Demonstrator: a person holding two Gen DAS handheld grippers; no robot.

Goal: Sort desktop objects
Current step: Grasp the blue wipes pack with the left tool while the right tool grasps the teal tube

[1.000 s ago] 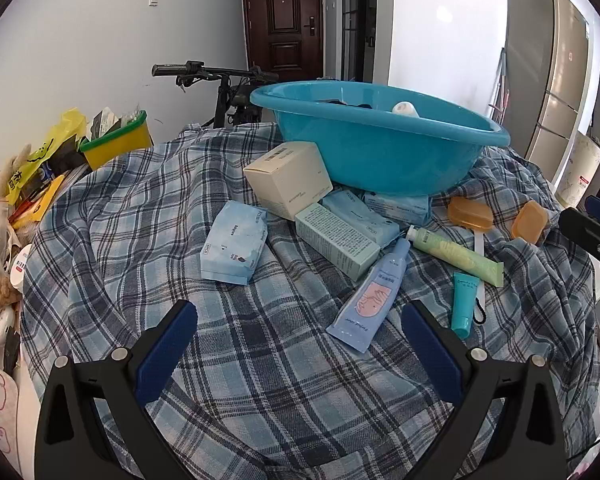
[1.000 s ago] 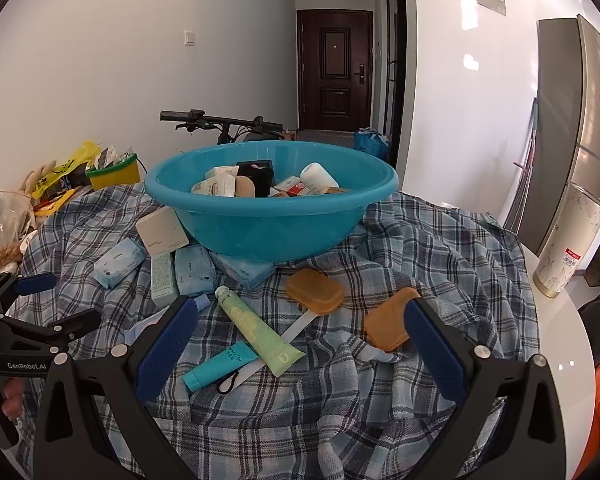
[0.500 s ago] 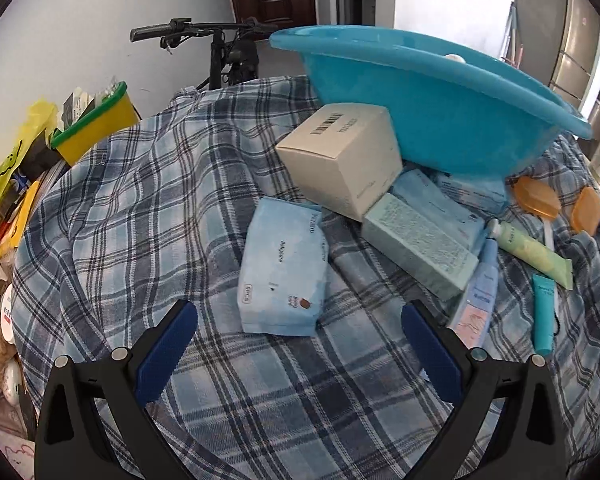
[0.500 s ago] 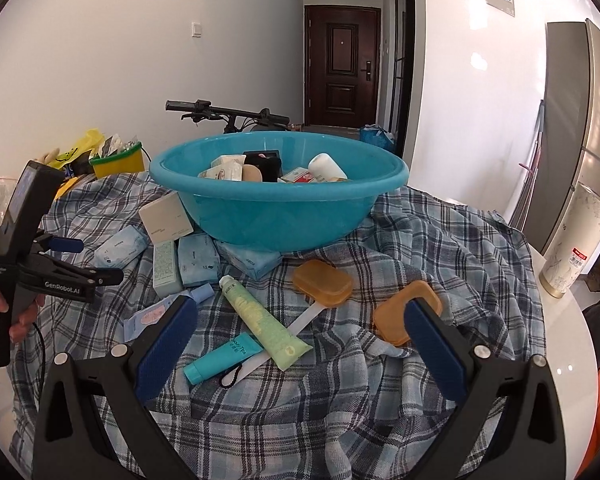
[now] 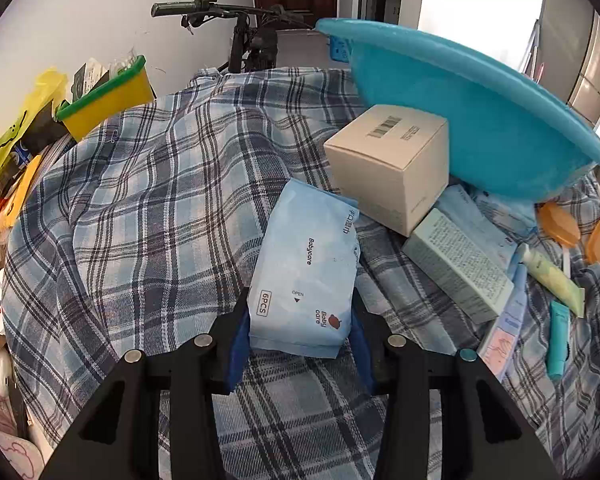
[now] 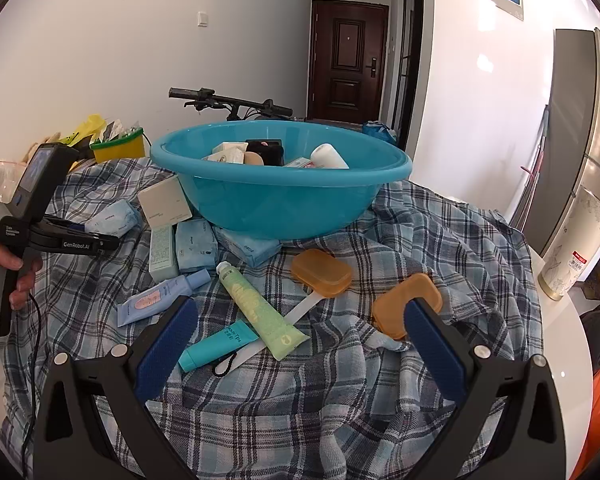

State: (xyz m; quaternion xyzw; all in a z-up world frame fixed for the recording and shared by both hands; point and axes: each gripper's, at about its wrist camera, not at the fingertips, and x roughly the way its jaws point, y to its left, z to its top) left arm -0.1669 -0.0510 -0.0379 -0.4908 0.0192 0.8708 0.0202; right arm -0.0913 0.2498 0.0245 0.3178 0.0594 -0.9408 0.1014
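Closing around the near end of the blue wipes pack (image 5: 306, 264), the left gripper (image 5: 298, 332) has its blue pads right at the pack's two sides. The pack lies flat on the checked cloth (image 5: 140, 208) near the table's left side, just beside the tan box (image 5: 388, 164) that leans on the big blue bowl (image 6: 280, 196). The right gripper (image 6: 300, 344) hangs wide open with nothing in it, above the green tube (image 6: 260, 312) and the teal tube (image 6: 216, 346) at the cloth's near edge.
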